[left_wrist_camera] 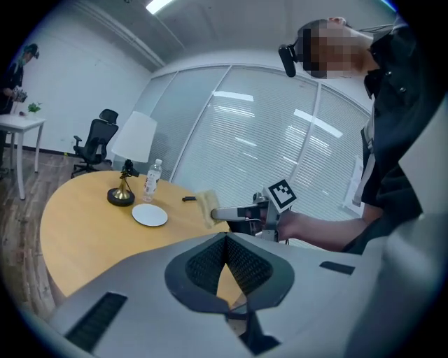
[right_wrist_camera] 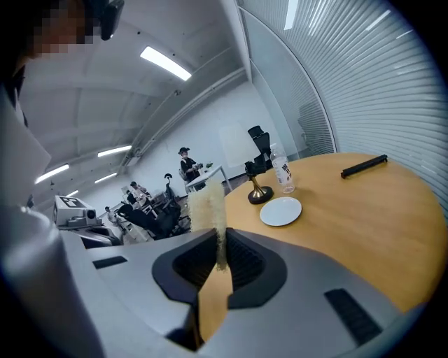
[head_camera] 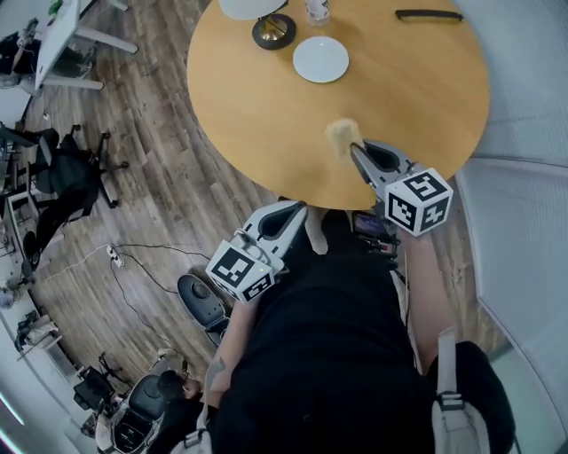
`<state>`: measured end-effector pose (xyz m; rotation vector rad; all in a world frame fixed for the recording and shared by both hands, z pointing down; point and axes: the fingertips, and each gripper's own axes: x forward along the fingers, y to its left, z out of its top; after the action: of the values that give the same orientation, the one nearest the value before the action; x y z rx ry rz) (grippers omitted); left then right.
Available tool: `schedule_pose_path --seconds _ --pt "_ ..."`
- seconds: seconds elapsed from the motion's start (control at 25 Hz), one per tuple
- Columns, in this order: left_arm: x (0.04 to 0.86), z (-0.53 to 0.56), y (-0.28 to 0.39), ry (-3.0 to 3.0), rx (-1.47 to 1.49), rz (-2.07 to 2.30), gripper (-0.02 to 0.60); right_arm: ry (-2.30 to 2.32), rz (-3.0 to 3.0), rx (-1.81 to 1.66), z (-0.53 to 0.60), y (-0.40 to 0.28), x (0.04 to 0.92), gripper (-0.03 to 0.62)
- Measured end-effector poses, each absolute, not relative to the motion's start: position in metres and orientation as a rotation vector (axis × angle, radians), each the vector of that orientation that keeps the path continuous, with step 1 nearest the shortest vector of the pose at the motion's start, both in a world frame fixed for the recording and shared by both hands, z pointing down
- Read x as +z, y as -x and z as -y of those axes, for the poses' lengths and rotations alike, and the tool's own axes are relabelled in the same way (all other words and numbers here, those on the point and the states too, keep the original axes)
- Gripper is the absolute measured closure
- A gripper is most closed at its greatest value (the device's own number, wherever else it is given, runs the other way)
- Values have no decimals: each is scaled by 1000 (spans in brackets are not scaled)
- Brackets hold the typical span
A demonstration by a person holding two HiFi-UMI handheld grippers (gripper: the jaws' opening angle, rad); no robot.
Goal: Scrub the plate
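Note:
A small white plate (head_camera: 320, 59) lies on the far side of the round wooden table (head_camera: 417, 97); it also shows in both gripper views as the plate (left_wrist_camera: 150, 215) and the plate (right_wrist_camera: 281, 210). My right gripper (head_camera: 354, 150) hovers over the table's near edge, shut on a pale yellow sponge (head_camera: 342, 136) that sticks up between its jaws as the sponge (right_wrist_camera: 207, 210). The plate is well ahead of it and untouched. My left gripper (head_camera: 298, 209) hangs off the table near my body, shut (left_wrist_camera: 226, 236) with nothing in it.
Beside the plate stand a lamp with a brass base (head_camera: 273, 31) and a water bottle (head_camera: 317, 9). A black bar (head_camera: 429, 15) lies at the table's far right. Office chairs (head_camera: 71, 173) and desks stand on the wood floor to the left.

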<state>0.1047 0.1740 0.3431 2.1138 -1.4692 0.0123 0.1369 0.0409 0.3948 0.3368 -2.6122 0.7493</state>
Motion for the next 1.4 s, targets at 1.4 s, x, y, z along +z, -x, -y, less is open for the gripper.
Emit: schedule_pose_path --seconds 1.4 --pt "382 -6 109 -2368 118 885 571 -718 2013 261 120 48 555 565"
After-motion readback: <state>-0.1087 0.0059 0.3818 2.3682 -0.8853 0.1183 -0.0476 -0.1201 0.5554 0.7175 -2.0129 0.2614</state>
